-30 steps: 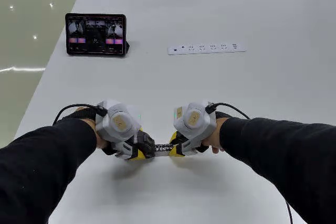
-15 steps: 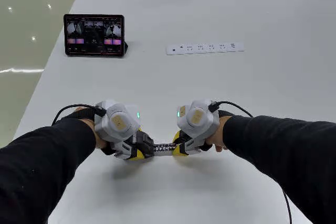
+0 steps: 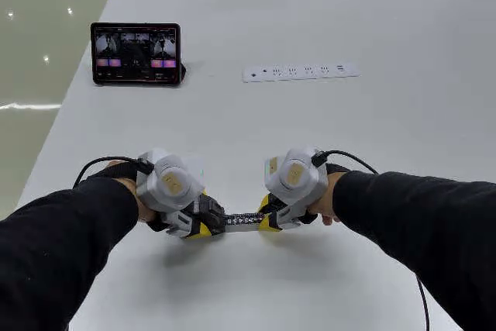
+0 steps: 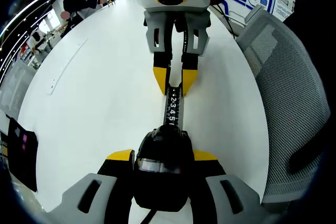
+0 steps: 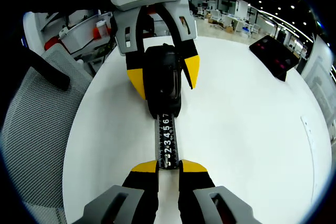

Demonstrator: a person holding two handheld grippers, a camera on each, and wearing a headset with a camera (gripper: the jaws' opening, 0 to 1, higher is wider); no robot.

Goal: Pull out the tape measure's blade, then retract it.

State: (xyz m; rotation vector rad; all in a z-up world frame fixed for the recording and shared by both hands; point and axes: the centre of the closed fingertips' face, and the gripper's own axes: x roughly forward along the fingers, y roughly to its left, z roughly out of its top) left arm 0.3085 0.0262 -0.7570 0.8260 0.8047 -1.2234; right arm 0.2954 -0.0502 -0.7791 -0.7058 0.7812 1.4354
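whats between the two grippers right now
A short stretch of pulled-out blade, numbers showing, runs from the tape measure case in the left gripper to the right gripper, shut on its end; both gripper views show it.

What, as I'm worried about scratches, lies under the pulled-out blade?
Bare white table lies under the blade. The right gripper covers the blade's tip, and the case in the left gripper hides its other end.

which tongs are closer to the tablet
Left. The left tongs, on the tape measure case, sit front-right of the tablet; the right tongs, on the blade, are farther right.
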